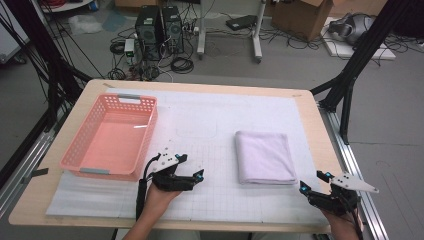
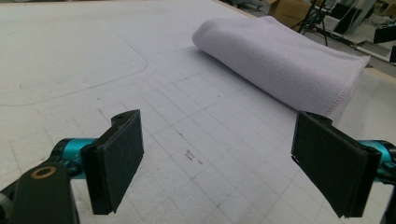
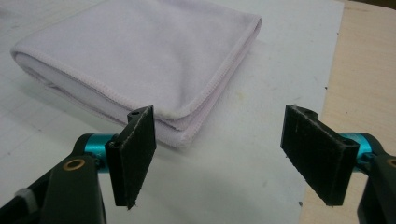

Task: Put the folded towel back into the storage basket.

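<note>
A folded pale lilac towel (image 1: 264,157) lies on the white gridded mat (image 1: 210,150), right of centre. My left gripper (image 1: 192,167) rests low on the mat, left of the towel and apart from it, open with nothing between its jaws. In the left gripper view the towel (image 2: 280,60) lies ahead and to the right of the open gripper (image 2: 219,163). My right gripper (image 1: 314,181) sits at the towel's near right corner, open and empty. In the right gripper view the towel's corner (image 3: 140,60) lies just beyond the left pad (image 3: 135,154) of the gripper (image 3: 217,156).
A pink plastic basket (image 1: 112,135) stands empty on the left of the mat, close beside my left gripper. The wooden table edge (image 1: 330,150) runs along the right. Computer towers (image 1: 160,30), cables and black frame legs stand on the floor beyond the table.
</note>
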`<state>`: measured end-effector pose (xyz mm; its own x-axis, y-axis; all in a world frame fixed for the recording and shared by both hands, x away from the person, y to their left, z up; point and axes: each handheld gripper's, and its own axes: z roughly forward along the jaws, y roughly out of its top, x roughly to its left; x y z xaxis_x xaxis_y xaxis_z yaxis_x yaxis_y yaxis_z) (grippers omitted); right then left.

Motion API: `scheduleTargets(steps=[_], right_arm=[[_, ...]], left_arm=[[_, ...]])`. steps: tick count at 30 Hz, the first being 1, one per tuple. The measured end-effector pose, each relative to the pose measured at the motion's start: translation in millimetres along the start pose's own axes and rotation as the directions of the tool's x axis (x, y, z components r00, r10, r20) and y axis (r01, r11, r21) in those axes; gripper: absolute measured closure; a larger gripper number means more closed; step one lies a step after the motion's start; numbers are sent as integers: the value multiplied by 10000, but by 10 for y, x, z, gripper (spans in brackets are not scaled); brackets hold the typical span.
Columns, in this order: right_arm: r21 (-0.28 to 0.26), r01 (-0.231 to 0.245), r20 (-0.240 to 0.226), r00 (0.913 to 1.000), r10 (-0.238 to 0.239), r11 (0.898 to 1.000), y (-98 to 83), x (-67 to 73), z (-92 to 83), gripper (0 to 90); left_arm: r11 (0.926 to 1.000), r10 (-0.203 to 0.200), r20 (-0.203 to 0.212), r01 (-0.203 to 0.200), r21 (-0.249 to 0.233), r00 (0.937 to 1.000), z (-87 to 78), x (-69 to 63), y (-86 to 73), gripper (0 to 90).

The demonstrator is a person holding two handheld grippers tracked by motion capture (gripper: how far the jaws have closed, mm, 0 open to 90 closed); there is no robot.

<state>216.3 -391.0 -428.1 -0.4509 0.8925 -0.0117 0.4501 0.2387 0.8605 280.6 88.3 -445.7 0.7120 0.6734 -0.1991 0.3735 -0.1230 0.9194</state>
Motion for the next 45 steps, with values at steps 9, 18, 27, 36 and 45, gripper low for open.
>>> scheduleTargets(steps=[9,18,27,36,45], right_arm=[[58,-54,-132,9999,55,10000,-17,-22,6,260],[-12,-166,-249,9996,166,9999,-18,-21,10,260],[17,-167,-348,9993,167,9999,-12,-9,22,260],[-18,-125,-473,9988,124,9999,-1,6,29,260],[-8,-176,-458,9988,176,9998,-10,-12,18,260]], left_arm=[[9992,-63,163,57,390,9998,208,-6,130,183],[9976,-70,860,10,694,9963,542,-165,436,209],[9915,-359,1320,187,1288,9906,998,-382,571,209],[9728,-1170,1038,929,2124,9877,1406,-496,527,208],[9399,-1851,740,1545,3046,9799,1546,-527,433,215]])
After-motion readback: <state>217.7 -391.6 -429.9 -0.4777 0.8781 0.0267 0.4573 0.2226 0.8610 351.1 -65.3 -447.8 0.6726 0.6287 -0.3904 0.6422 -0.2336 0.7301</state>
